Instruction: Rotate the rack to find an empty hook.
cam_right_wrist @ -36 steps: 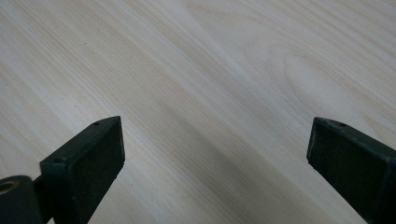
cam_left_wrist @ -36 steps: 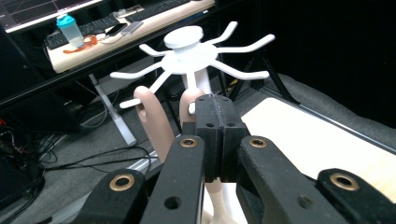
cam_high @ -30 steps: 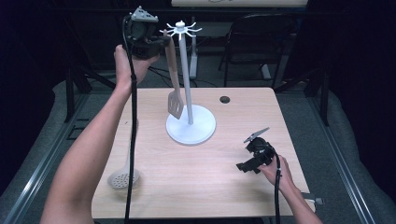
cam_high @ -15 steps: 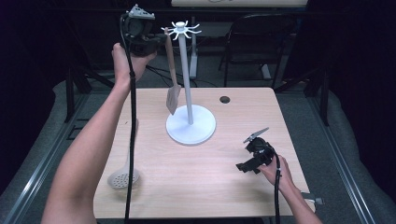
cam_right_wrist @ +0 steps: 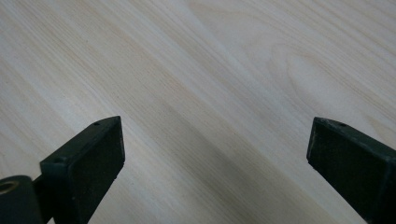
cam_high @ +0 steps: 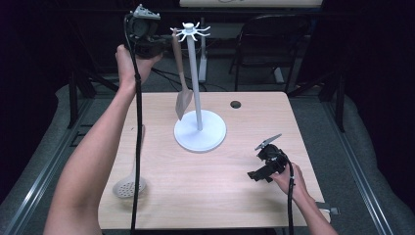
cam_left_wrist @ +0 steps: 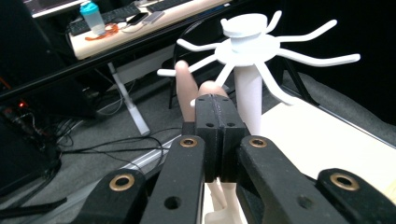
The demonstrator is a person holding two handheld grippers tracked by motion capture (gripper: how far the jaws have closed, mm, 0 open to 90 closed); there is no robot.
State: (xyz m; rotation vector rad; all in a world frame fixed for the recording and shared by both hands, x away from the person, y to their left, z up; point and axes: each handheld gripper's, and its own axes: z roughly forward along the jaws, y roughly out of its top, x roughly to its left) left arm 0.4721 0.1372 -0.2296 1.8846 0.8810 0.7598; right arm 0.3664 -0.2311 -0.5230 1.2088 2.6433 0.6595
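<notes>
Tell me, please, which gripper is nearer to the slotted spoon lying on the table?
Hard to tell. The right gripper rests low on the table, well to the right of the slotted spoon; the left gripper is raised high beyond it, shut on the spatula at the rack.

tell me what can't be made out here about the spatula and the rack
- Whether the spatula already hangs on a hook of the rack: high view, too small; left gripper view, the shut left hand-held gripper covers its handle top.
- The spatula's blade: left gripper view, cut off by the bottom edge behind the jaws.
- The strainer: high view, partly behind the forearm and cable.
</notes>
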